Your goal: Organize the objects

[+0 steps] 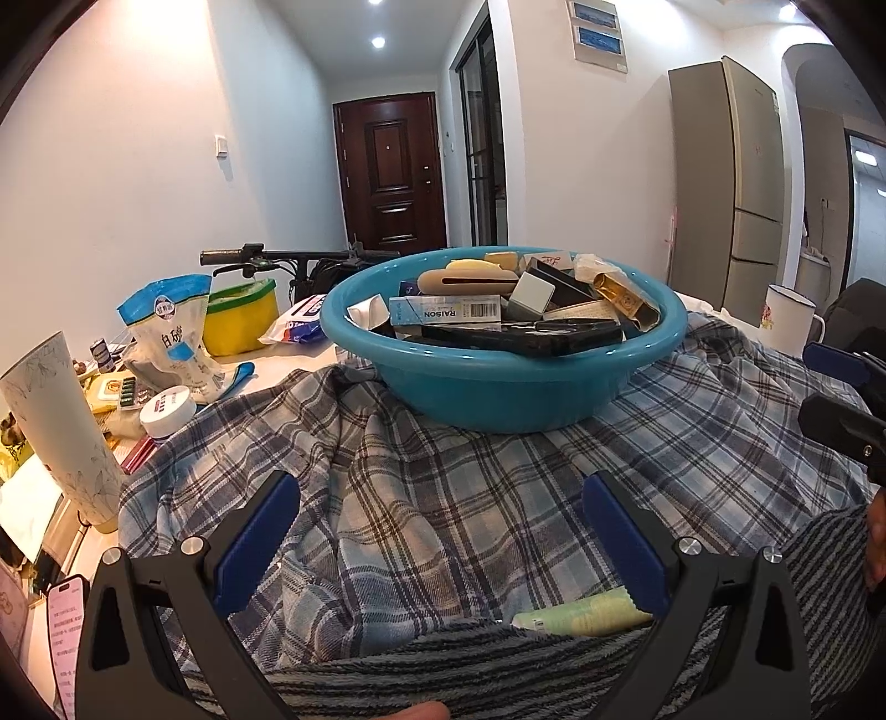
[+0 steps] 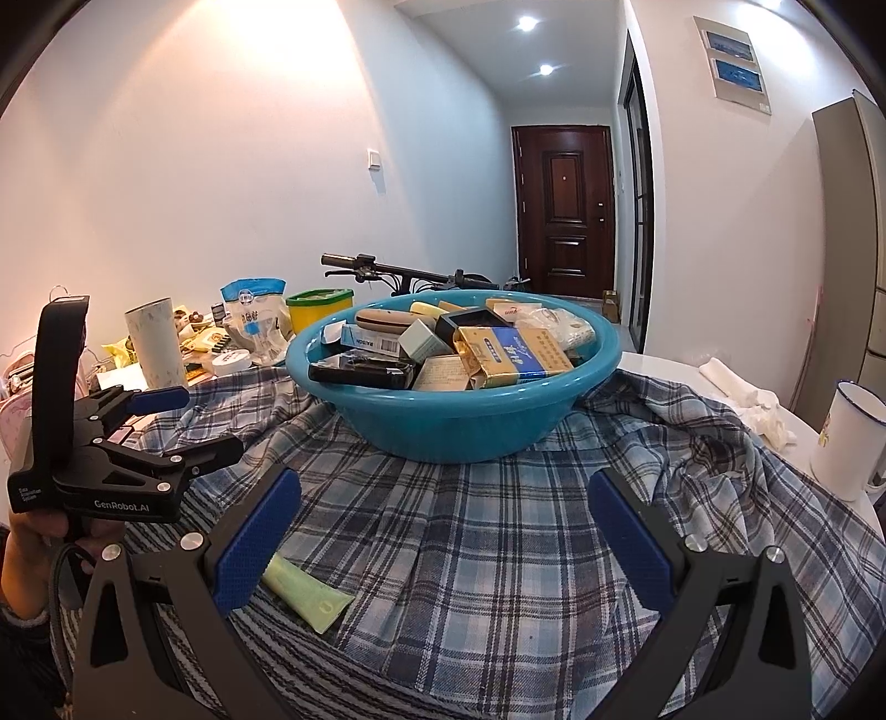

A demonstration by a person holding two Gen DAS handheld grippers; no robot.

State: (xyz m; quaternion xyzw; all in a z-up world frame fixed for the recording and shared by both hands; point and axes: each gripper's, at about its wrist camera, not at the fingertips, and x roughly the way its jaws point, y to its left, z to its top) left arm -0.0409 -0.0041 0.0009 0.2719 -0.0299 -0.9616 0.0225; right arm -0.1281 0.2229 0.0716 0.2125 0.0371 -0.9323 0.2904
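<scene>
Both tools idle wide open and empty: the left gripper point(image 1: 443, 531) and right gripper point(image 2: 443, 526) hover over the plaid shirt point(image 1: 443, 498), probably choosing a target. At twelve o'clock sits the blue basin point(image 1: 498, 387), already heaped with boxes (the collecting bin, apparently). A green tube point(image 2: 310, 601) lies at seven o'clock, loose.

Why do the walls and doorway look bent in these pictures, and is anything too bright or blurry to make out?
Both views come through fisheye lenses, so the walls bow and the corners go black. Left wrist view: ceiling spotlights blow out white, and the basin is sharp. Right wrist view: a warm glare washes the wall, the mug stretches near the edge, and the plaid cloth stays crisp.
</scene>
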